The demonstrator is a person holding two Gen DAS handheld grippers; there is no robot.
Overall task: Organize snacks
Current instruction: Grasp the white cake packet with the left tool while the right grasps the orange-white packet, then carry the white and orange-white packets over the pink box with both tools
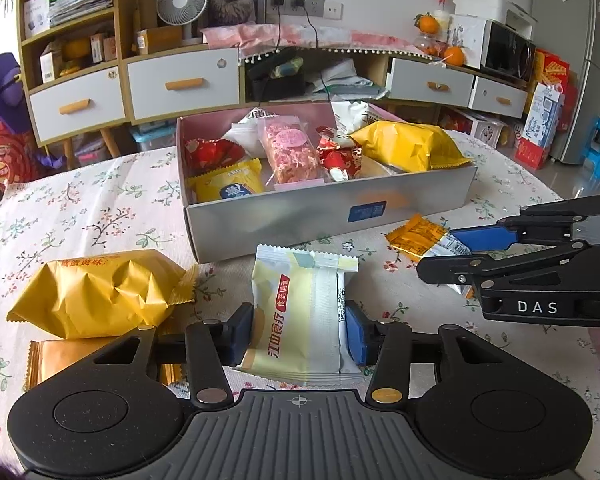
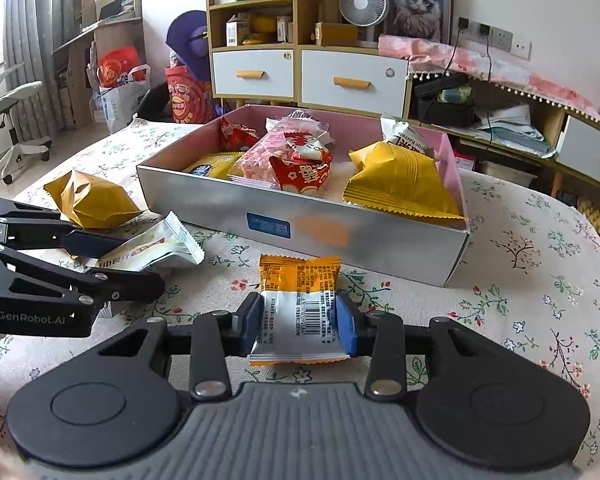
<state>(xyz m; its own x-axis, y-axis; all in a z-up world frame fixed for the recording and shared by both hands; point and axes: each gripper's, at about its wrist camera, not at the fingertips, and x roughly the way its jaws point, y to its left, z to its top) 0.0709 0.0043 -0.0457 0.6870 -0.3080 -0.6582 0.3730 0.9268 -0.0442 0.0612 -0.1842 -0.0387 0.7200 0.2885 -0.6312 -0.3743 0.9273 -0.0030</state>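
Observation:
A silver box (image 1: 300, 216) with a pink inside holds several snack packs on the flowered tablecloth. In front of it my left gripper (image 1: 299, 334) is shut on a pale yellow and white snack pack (image 1: 300, 320), blue pads pressing both its sides. To the right my right gripper (image 2: 298, 326) is shut on an orange and white pack (image 2: 298, 308) with a barcode face up. That same right gripper (image 1: 460, 256) shows from the side in the left wrist view, and the left gripper (image 2: 116, 260) shows at the left of the right wrist view.
A puffy yellow bag (image 1: 96, 292) and a flat gold packet (image 1: 60, 360) lie left of the held pale pack. The box (image 2: 300, 224) stands just beyond both grippers. Behind the table are a drawer cabinet (image 1: 180, 84), a fan (image 1: 182, 0) and a microwave (image 1: 504, 52).

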